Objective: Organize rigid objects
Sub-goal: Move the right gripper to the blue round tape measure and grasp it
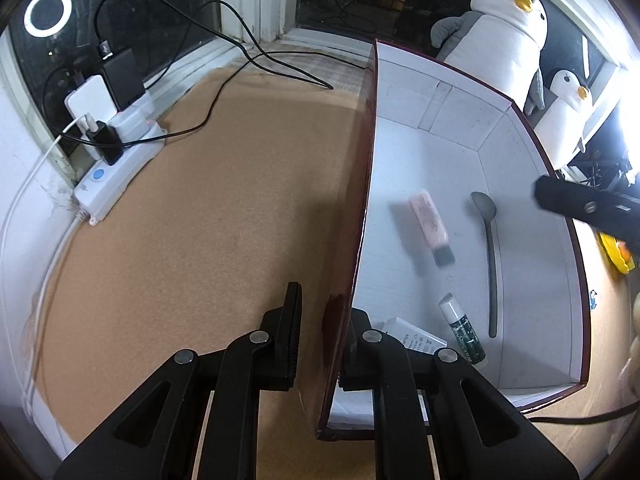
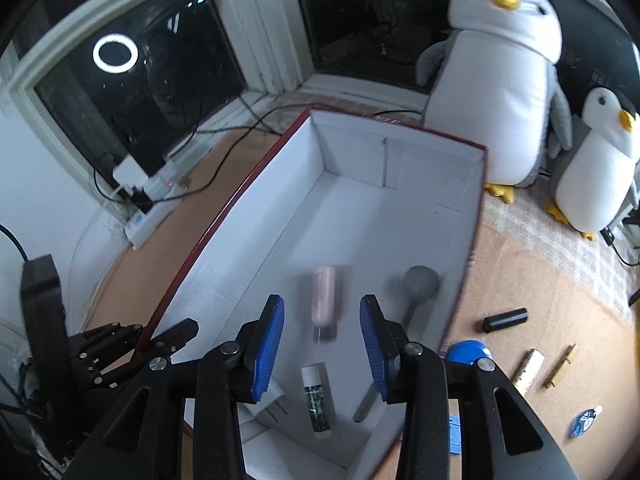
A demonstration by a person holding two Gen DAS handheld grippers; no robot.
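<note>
L tool (image 1: 320,340) pinching the box's side wall (image 1: 352,216) — R tool (image 2: 322,354) spread, nothing between pads, above pink bottle (image 2: 324,296) lying blurred on box floor w/ spoon (image 1: 490,248) beside it.

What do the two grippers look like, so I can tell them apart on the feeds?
Left gripper: all-black angular linkage arms, silver pivot pins, black ribbed finger pads. Right gripper: the same black linkage and silver pins, but bright blue ribbed pads.
</note>
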